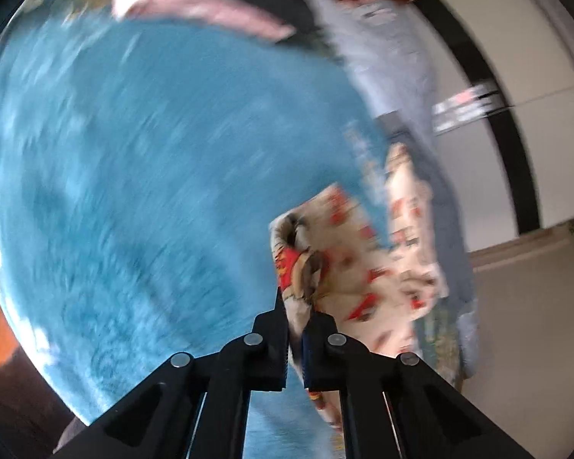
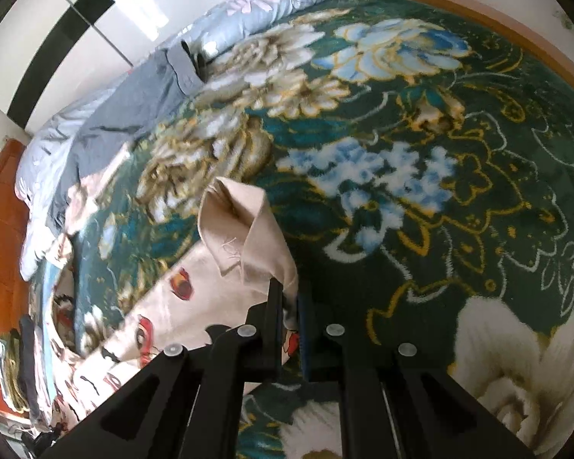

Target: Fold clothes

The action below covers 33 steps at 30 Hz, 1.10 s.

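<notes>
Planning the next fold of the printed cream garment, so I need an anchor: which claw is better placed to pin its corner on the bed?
Right claw, probably: shut on the printed cream garment low over the floral blanket. Left claw holds its end mid-swing, blurred.

Right gripper [image 2: 289, 302] jaws pinch the printed garment [image 2: 172, 329] edge; its collar [image 2: 241, 229] sits just ahead of the tips, rest trails left over the floral blanket [image 2: 421, 153] on the bed. Quilt [image 2: 268, 4] lies along the blanket's far side. Left gripper [image 1: 296, 315] jaws pinch the same garment, plush blanket [image 1: 153, 153] to its left.
</notes>
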Tool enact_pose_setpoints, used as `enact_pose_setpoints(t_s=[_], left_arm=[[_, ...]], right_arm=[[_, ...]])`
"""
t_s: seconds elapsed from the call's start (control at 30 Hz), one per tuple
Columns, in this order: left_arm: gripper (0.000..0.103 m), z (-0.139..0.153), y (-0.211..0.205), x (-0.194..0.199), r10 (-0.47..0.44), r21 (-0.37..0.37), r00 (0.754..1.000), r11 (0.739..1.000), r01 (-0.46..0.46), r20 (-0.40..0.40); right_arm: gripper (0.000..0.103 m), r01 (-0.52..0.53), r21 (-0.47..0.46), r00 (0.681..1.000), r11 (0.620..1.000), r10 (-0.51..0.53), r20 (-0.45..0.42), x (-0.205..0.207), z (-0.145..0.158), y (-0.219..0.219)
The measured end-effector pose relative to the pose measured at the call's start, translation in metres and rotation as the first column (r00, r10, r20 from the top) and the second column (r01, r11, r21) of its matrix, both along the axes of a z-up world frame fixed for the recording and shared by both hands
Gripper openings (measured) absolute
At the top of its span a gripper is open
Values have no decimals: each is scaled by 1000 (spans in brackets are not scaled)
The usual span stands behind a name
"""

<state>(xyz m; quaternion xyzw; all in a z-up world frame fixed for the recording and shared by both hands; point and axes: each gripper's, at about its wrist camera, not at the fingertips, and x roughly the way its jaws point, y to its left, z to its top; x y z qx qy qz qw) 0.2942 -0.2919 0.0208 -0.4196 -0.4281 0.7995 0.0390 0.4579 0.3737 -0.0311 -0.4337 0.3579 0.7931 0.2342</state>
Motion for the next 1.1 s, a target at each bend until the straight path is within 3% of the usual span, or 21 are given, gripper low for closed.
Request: enact_pose_setpoints(t_s=[0.13, 0.2, 0.37, 0.6, 0.83, 0.93, 1.0, 1.03, 1.1], left_arm=[[5, 30, -4, 2, -15, -53, 998, 999, 11, -68], [5, 19, -7, 4, -11, -55, 999, 998, 9, -40], [5, -31, -22, 15, 35, 47, 997, 998, -38, 63], [5, -42, -28, 21, 41, 45, 995, 998, -45, 87], [6, -48, -29, 24, 31, 58, 994, 998, -37, 105], [16, -44, -33, 26, 39, 33, 993, 999, -43, 110], [33, -40, -38, 28, 61, -5, 991, 998, -60, 116], [34, -37, -42, 30, 73, -15, 991, 997, -72, 112], [35, -29, -46, 30, 85, -34, 991, 996, -82, 104]], right_arm=[[7, 14, 2, 1000, 1000, -14, 2, 7, 4, -2], [7, 21, 3, 1000, 1000, -21, 3, 10, 5, -3], [7, 38, 5, 999, 999, -38, 8, 18, 9, -6], [7, 41, -10, 998, 999, -40, 44, 21, -4, -6], [11, 58, -28, 998, 998, -57, 12, 27, -11, 1], [15, 90, -20, 996, 996, -90, 9, 30, -9, 7], [22, 113, 0, 993, 994, -113, 17, 33, -5, 13], [27, 125, 13, 992, 992, -125, 24, 34, -3, 15], [28, 153, 42, 988, 987, -155, 31, 37, 1, 21]])
